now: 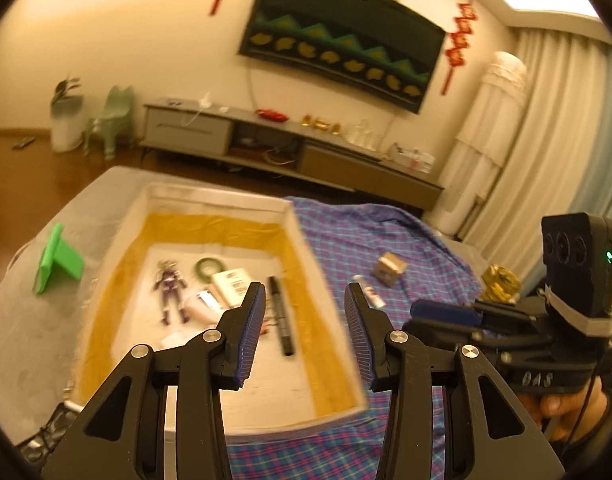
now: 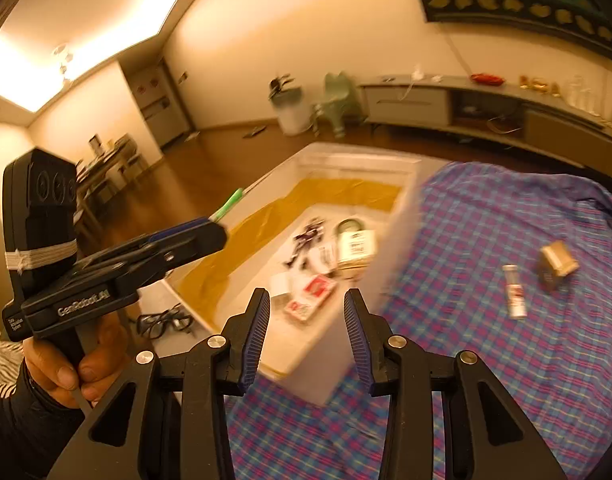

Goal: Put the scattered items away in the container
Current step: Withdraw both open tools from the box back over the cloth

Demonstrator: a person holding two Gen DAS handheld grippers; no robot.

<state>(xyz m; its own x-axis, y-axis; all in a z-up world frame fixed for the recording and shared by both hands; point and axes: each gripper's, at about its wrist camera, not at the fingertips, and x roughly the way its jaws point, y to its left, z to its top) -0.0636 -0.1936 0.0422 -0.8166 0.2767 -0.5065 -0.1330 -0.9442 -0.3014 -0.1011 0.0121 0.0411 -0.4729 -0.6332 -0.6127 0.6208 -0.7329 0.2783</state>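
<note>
A white box with a yellow lining holds a purple figure, a green tape ring, a white card box, a black marker and other small items. In the right wrist view the box also holds red playing cards. A white tube and a small brown box lie on the plaid cloth; they also show in the right wrist view, the tube and the brown box. My left gripper is open and empty above the box's right side. My right gripper is open and empty above the box's near corner.
A blue and pink plaid cloth covers the table right of the box. A green stand sits left of the box. Black glasses lie by the box's near left side. A gold object sits at the cloth's right edge.
</note>
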